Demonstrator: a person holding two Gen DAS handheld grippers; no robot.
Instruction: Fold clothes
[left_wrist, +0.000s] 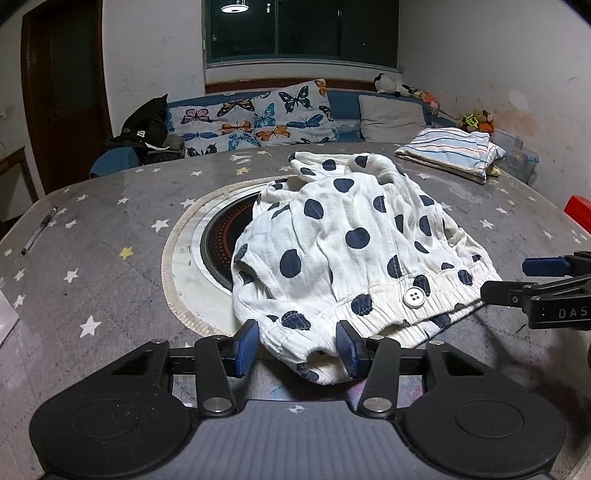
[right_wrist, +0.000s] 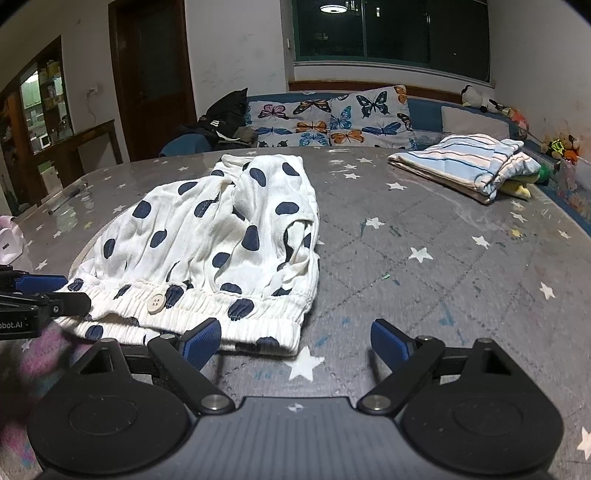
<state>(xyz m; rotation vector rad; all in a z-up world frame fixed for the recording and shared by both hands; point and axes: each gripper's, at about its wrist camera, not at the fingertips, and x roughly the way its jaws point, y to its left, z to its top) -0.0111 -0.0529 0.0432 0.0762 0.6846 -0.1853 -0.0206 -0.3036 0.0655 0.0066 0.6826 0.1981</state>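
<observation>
The grey quilted surface printed with white stars carries all items. At its centre lies the task's garment, white crinkled cotton shorts with navy dots, rumpled, elastic waistband nearest both cameras, partly covering a round black inset ring in the surface. A folded blue-and-white striped garment sits well apart at the far right, probably finished work set aside. The left gripper straddles the waistband's left corner; its blue-padded fingers stand half-spread with cloth between them, and whether the pads already press it cannot be told. The right gripper has its fingers spread wide at the right corner, the left finger overlapping the waistband hem, nothing pinched. This placement suggests a two-corner lift. A white button marks the waistband. The leg openings are obscured by bunched cloth.
</observation>
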